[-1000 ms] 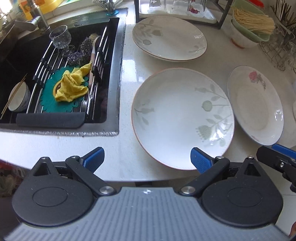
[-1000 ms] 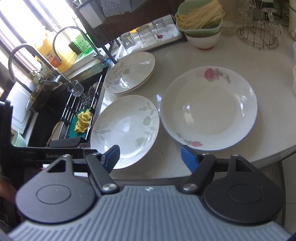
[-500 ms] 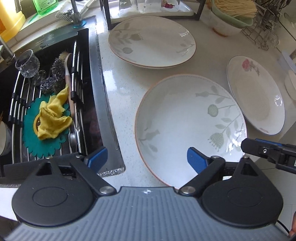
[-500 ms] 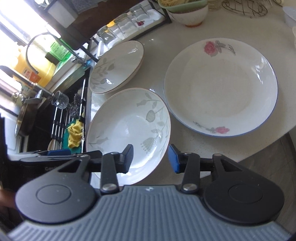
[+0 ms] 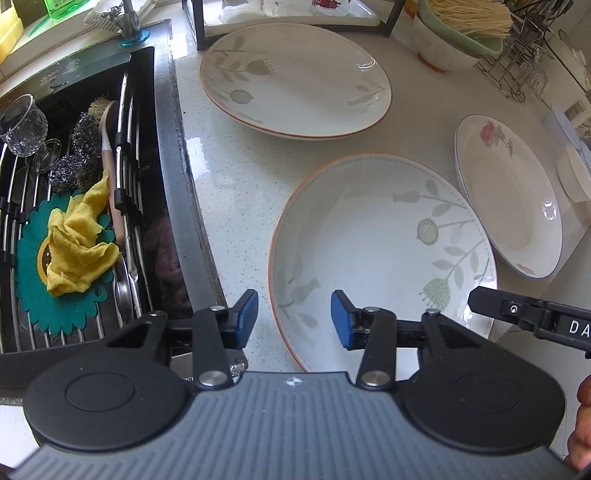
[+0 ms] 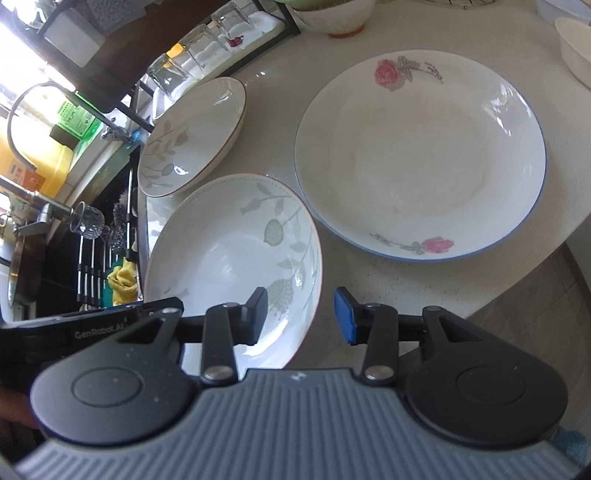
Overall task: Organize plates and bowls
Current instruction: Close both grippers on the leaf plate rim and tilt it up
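Three plates lie on the pale counter. The near leaf-pattern plate (image 5: 369,240) (image 6: 229,251) is right under both grippers. My left gripper (image 5: 293,317) straddles its left rim; the jaws are closing, and a gap still shows on both sides of the rim. My right gripper (image 6: 301,315) straddles the plate's right rim, half open, and its pads do not press on it. Each view also catches the other gripper, the right gripper (image 5: 517,310) and the left gripper (image 6: 110,325). A second leaf-pattern plate (image 5: 295,77) (image 6: 192,140) lies behind. To the right lies a rose plate (image 5: 509,199) (image 6: 417,155).
The sink (image 5: 173,184) on the left holds a rack with a yellow cloth (image 5: 77,251), scourers and a glass (image 5: 22,125). Stacked bowls (image 5: 454,40), a tray of glasses (image 5: 288,14) and a wire rack (image 5: 517,74) line the back. The counter edge (image 6: 535,277) curves off at right.
Both grippers have sunk toward the near leaf-pattern plate and rolled. Their jaws have narrowed and now stand over its opposite rims. The plates have not moved.
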### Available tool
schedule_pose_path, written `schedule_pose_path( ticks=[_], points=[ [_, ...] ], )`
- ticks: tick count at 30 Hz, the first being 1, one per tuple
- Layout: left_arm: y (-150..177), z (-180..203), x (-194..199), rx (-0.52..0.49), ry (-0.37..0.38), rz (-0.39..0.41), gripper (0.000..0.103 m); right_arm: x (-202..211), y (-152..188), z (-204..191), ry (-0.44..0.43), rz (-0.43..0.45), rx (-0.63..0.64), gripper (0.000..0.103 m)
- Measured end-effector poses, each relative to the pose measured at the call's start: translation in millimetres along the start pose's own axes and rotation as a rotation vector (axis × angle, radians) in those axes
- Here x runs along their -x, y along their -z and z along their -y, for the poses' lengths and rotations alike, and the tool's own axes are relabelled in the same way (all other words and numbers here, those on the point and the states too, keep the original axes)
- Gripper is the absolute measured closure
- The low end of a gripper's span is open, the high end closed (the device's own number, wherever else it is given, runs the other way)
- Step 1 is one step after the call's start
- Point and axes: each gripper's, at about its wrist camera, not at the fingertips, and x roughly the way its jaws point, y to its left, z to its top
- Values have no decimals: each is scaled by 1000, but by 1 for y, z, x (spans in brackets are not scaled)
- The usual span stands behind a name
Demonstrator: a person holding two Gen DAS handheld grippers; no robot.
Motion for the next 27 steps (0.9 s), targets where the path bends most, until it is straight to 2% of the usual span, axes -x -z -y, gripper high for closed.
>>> schedule_pose_path(
  ticks=[1, 3, 6, 9, 13, 20, 22, 27],
  points=[
    [-1, -1, -1, -1, 5, 2, 56, -1, 0, 0, -3, -1, -11, 60],
    [-2, -2, -2, -4, 9, 4, 58, -2, 1, 0, -2, 2, -12, 71],
    [-5, -3, -3, -10, 22, 8, 68, -5, 0, 0, 14, 0, -18, 80],
    [-5, -4, -6, -6, 23, 10, 71, -7, -2, 2, 19, 6, -26, 85],
    [-8, -8, -11, 0, 32, 16, 76, -13, -5, 3, 26, 21, -28, 88],
    [-19, -20, -7, 10, 108, 0, 76, -21, -11, 6, 16, -16, -52, 88],
    [-20, -23, -4, 10, 124, -8, 76, -19, -13, 8, -12, -24, -56, 88],
    [-25, -25, 11, 21, 142, -11, 76, -14, -13, 5, -29, -38, -56, 88]
  ],
)
